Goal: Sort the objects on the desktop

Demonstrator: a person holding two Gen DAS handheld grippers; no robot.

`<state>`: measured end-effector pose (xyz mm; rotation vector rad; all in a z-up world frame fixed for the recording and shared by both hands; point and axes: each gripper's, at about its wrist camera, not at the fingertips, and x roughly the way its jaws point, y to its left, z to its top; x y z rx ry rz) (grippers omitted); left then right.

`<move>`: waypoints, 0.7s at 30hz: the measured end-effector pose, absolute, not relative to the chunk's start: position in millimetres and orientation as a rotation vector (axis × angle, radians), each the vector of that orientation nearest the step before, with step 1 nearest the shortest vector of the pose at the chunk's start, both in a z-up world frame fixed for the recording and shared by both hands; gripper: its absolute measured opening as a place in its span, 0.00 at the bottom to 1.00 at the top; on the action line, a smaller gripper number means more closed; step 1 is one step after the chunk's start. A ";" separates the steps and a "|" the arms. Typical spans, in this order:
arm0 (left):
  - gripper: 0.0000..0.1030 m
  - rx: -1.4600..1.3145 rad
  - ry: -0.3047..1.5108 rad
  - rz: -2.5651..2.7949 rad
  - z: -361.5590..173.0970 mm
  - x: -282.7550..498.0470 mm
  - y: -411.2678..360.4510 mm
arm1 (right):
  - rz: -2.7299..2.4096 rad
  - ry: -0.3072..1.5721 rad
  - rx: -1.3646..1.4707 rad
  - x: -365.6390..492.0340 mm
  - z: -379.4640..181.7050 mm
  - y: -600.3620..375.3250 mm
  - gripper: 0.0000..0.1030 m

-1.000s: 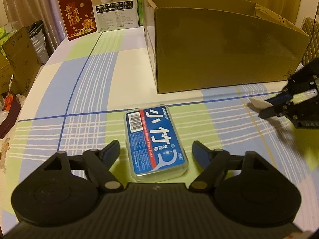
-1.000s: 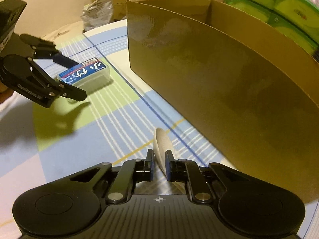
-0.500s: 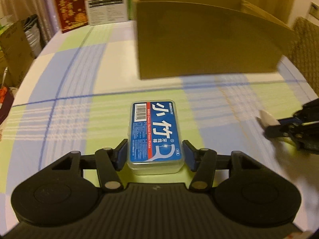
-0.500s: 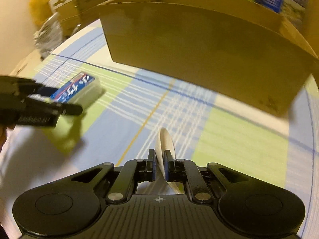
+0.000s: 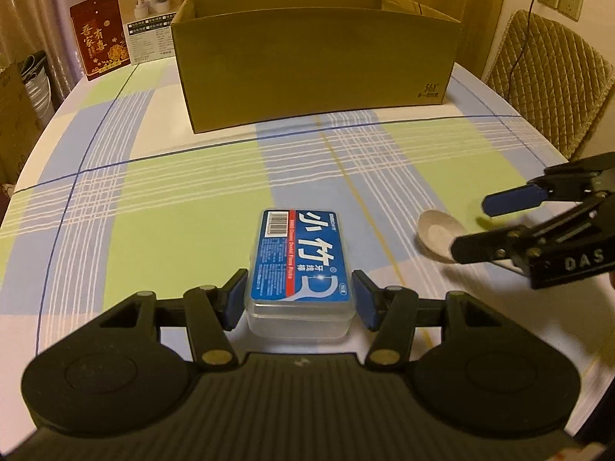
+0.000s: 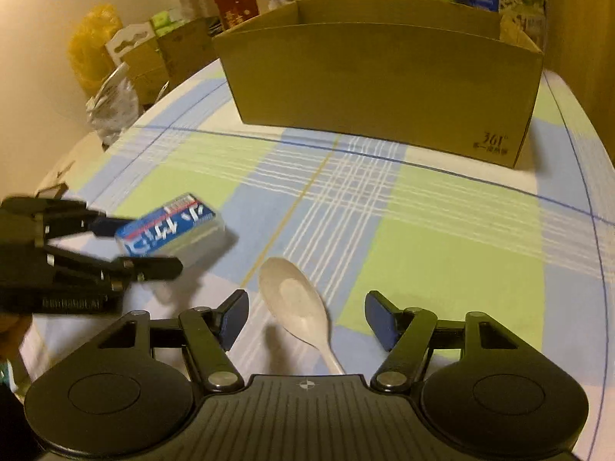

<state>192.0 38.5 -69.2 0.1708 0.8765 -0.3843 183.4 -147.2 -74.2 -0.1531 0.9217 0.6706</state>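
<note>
We've got the left gripper (image 5: 299, 296) clamped on the floss box (image 5: 300, 261). The right gripper (image 6: 306, 319) has its jaws opening around the spoon (image 6: 296, 303) lying on the desk (image 6: 442, 246). Nothing looks to be in the cardboard box (image 5: 315, 73) yet.

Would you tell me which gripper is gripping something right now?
The left gripper, clamped on the blue floss box; the right gripper is opening around the white spoon.

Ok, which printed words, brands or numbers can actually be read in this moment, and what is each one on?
"361°": front wall of the brown cardboard box; the small print under it is unreadable.
"小竹": blue label of the clear plastic floss-pick box; its barcode and fine print are too small.
"DAS": black body of the right gripper; the rest is cut off.
"吾家有喜": dark red gift box.
</note>
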 end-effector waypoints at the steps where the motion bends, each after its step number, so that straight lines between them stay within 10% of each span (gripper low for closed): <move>1: 0.51 0.169 0.876 -0.381 -69.6 193.1 38.8 | 0.685 0.918 -0.176 184.9 -76.9 -145.4 0.63; 10: 0.62 0.170 0.872 -0.371 -71.9 197.7 40.6 | 0.774 0.882 -0.295 184.3 -91.2 -134.9 0.61; 21: 0.69 0.159 0.850 -0.363 -70.0 203.9 41.2 | 0.713 0.870 -0.320 186.6 -95.2 -123.1 0.30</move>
